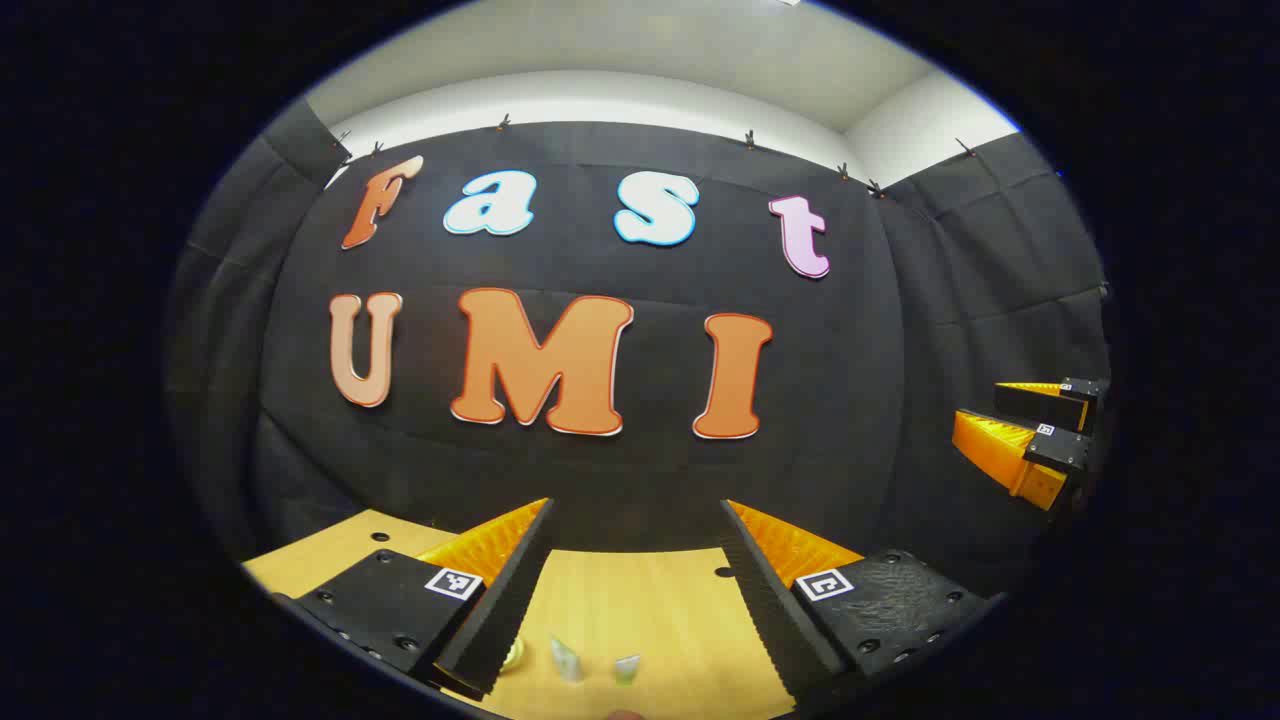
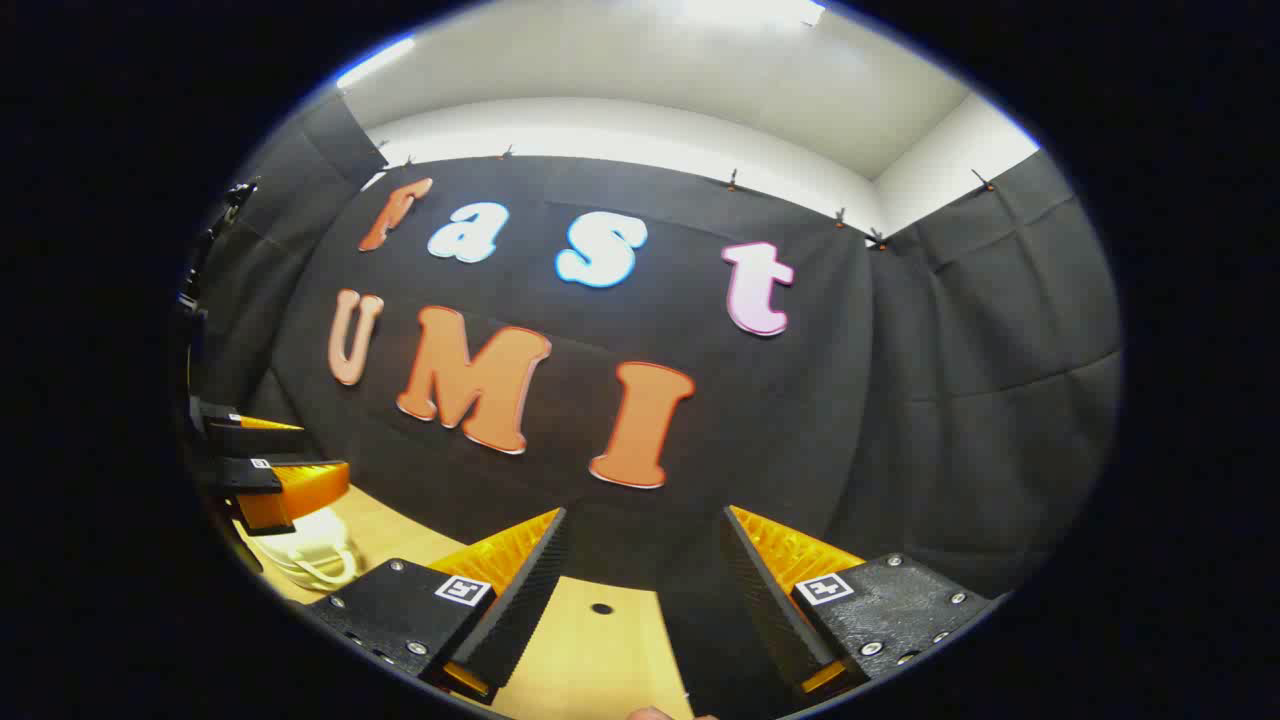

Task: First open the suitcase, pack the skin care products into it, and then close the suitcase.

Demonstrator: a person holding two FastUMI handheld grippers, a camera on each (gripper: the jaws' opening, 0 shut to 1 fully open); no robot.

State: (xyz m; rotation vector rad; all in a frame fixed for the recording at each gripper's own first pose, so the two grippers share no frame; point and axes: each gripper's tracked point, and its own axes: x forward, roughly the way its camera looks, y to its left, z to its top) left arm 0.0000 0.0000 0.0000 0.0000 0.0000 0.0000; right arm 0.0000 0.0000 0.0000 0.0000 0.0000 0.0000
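Left hand-held gripper (image 1: 635,590) is released, its fingers spread wide above the wooden desk (image 1: 650,600) and holding nothing; small skin care products (image 1: 566,660) stand on the desk just below and between its fingertips. Right hand-held gripper (image 2: 640,600) is likewise released and empty. A white suitcase (image 2: 315,550) lies on the desk to its left, just beneath the left hand-held gripper.

Both cams raised, facing booth wall (image 1: 640,480); share table (image 1: 640,600) edge.
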